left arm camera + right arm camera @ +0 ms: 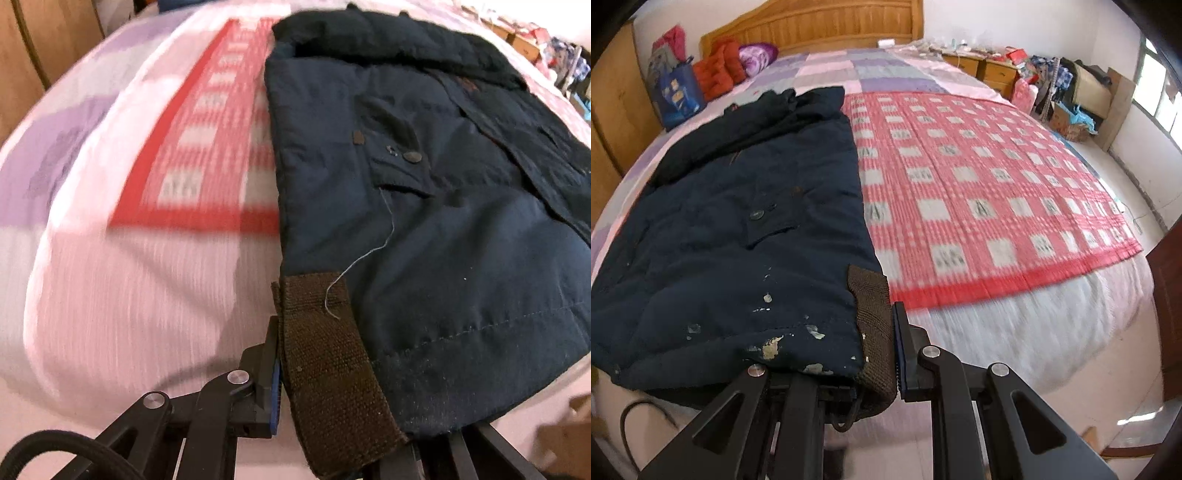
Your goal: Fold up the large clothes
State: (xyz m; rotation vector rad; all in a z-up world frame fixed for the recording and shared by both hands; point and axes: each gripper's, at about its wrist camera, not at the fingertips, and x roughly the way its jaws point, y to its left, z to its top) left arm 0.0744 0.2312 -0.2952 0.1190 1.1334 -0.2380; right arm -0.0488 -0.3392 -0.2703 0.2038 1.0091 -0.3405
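Woven red-and-white checked mat covers the near half of the bed; flat, ribbed texture, solid red border at its near edge. Beyond it, a smooth pink-and-lilac patchwork sheet runs up to a slatted wooden headboard.

Navy padded coat lies flat on the bed, partly over the mat's edge, collar end toward the headboard, hem toward the cameras. Shell is matte, slightly quilted; pale flaky spots near the hem in the right wrist view. Darker fleecy hood or collar bunched at the far end. Flap pocket with a round dark button; a loose grey thread trails from it.

Coarse brown knitted cuff at the hem corner, thick ribbed weave.

Left gripper: jaws closed narrow on the brown cuff, one blue-padded finger pressed against its side.

Right gripper: jaws clamp another brown cuff and the coat hem beside it, blue pad against the knit.

Small orange quilted cushion and a blue bag sit near the headboard.
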